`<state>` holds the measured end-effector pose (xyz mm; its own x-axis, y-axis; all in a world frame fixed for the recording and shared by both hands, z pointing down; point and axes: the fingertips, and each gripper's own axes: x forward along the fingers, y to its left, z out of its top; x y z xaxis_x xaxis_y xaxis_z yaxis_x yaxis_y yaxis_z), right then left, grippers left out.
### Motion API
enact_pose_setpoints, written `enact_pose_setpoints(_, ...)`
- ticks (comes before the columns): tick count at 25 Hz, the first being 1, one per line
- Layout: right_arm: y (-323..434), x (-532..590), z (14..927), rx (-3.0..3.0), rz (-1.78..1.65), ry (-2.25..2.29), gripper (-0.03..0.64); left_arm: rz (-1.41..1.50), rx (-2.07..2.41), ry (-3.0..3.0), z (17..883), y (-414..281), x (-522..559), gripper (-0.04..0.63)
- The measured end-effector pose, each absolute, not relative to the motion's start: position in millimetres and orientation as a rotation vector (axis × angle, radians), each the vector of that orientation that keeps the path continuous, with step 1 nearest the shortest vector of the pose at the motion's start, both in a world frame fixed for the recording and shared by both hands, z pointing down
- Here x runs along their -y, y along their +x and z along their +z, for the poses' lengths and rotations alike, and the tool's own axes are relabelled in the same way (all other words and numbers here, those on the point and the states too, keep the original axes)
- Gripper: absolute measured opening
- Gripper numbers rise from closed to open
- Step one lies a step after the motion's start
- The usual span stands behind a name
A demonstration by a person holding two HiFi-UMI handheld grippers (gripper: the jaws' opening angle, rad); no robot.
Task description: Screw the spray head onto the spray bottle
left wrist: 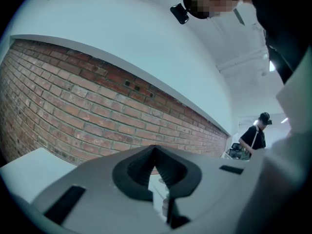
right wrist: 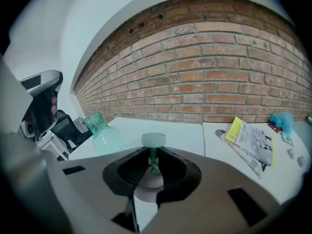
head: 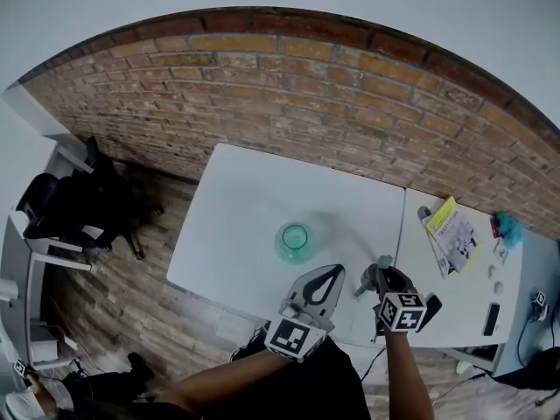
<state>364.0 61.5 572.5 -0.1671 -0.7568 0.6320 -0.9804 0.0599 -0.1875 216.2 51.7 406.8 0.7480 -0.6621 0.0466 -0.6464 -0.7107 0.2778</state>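
Right gripper view shows one spray head (right wrist: 153, 140) pinched, seemingly at its collar, in the right hand-held gripper (right wrist: 154, 165) by the bench's (head: 236, 199) near edge. One spray bottle (right wrist: 105, 135), light thin plastic likely to tip or dent, stands mid-bench; grasp its neck. The left hand-held gripper (left wrist: 155, 155) is pressed together, empty.

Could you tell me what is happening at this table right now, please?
A person holds a gripper in each hand. The right gripper is clamped on the grey-topped spray head with a green stem, held apart from the bottle. The clear green plastic spray bottle stands upright on the white table, its neck open and nothing screwed on yet. The left gripper is shut and empty.
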Motion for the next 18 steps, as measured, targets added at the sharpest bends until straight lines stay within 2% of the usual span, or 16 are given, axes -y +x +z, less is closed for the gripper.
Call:
enact_pose_setpoints(6, 363.2, -67.5, 558.4, 2.028, 0.838, 1.814, 0.066, -0.084, 0.958, 2.698, 404.7, 222.2, -60.1, 0.002)
enact_pose_setpoints(12, 354.8, -65.6, 534.6, 2.073, 0.641, 1.79, 0.066, -0.081, 0.919, 2.719, 403.6, 225.1, -65.2, 0.002)
enact_pose_setpoints(18, 346.9, -59.1, 516.6, 2.099, 0.606, 1.766, 0.066, -0.09, 0.949, 2.719, 401.7, 220.3, -62.6, 0.002)
